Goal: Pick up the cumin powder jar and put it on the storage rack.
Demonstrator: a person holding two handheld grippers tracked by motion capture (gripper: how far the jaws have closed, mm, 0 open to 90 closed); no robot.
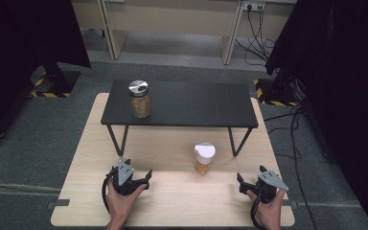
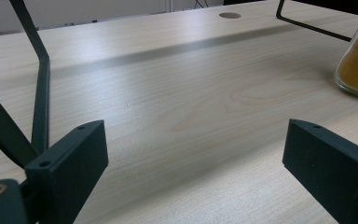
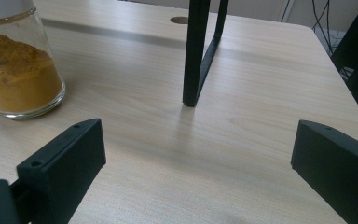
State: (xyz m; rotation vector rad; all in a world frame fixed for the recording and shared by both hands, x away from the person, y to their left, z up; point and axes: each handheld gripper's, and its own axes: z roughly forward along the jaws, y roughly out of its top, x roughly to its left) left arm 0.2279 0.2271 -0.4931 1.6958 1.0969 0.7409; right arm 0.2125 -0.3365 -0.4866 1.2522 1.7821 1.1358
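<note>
A: What room and surface is this?

B: A grey-carpeted room with dark curtains at both edges of the high view. In the middle stands a pale wooden table, and across its upper half sits a low black shelf on thin metal legs.

A: Where is the thing being worked with?

B: The nearest thing to both grippers is a glass jar of orange-brown powder with a white lid. It stands upright on the tabletop, right of centre in the high view, just in front of the shelf and beside its right leg. It sits between the two hands, probably so that either one can reach it.

A: And the grippers?

B: The left gripper rests low at the lower left, its jaws spread wide with only bare wood between them. The right gripper rests at the lower right, jaws likewise apart and empty. Both point towards the jar, which looks like a ready stance before a reach.

A: Anything else?

B: A second jar with a silver lid stands on the shelf at the upper left, perhaps showing where the first one belongs.
</note>
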